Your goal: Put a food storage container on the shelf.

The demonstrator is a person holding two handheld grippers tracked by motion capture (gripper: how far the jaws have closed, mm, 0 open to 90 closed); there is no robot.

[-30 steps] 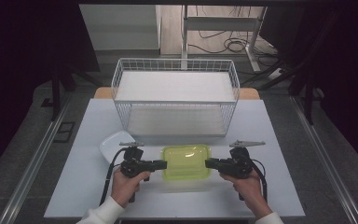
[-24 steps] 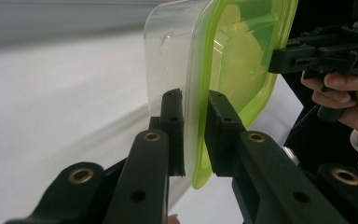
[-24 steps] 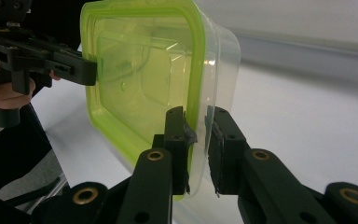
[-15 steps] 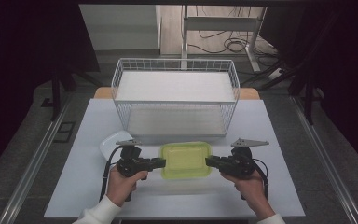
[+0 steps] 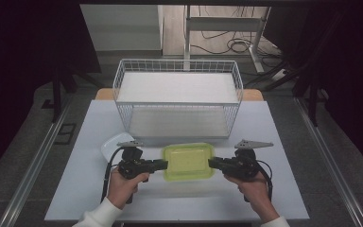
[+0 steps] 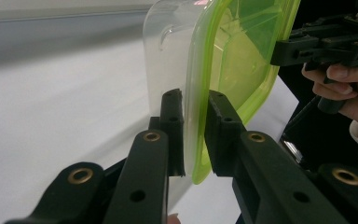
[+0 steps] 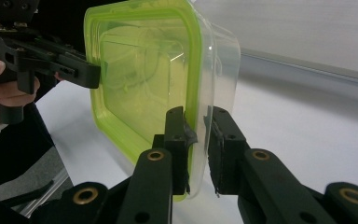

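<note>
A clear plastic container with a lime-green lid point(image 5: 189, 161) hangs level just above the table's front middle, lid up. My left gripper point(image 5: 164, 164) is shut on its left rim, and in the left gripper view the fingertips point(image 6: 196, 135) pinch the green lid edge and clear wall of the container point(image 6: 233, 51). My right gripper point(image 5: 211, 163) is shut on the opposite rim. In the right gripper view its fingertips point(image 7: 198, 140) clamp the edge of the container point(image 7: 140, 70), with the left gripper point(image 7: 95, 77) on the far edge.
A white wire basket point(image 5: 178, 66) stands across the back of the white table point(image 5: 283, 189), just beyond the container. A small white dish point(image 5: 111, 145) lies behind my left hand. Dark floor and metal rails flank the table.
Both grippers have carried the container a little up and away from the person, toward the basket. Both still hold it as before.
</note>
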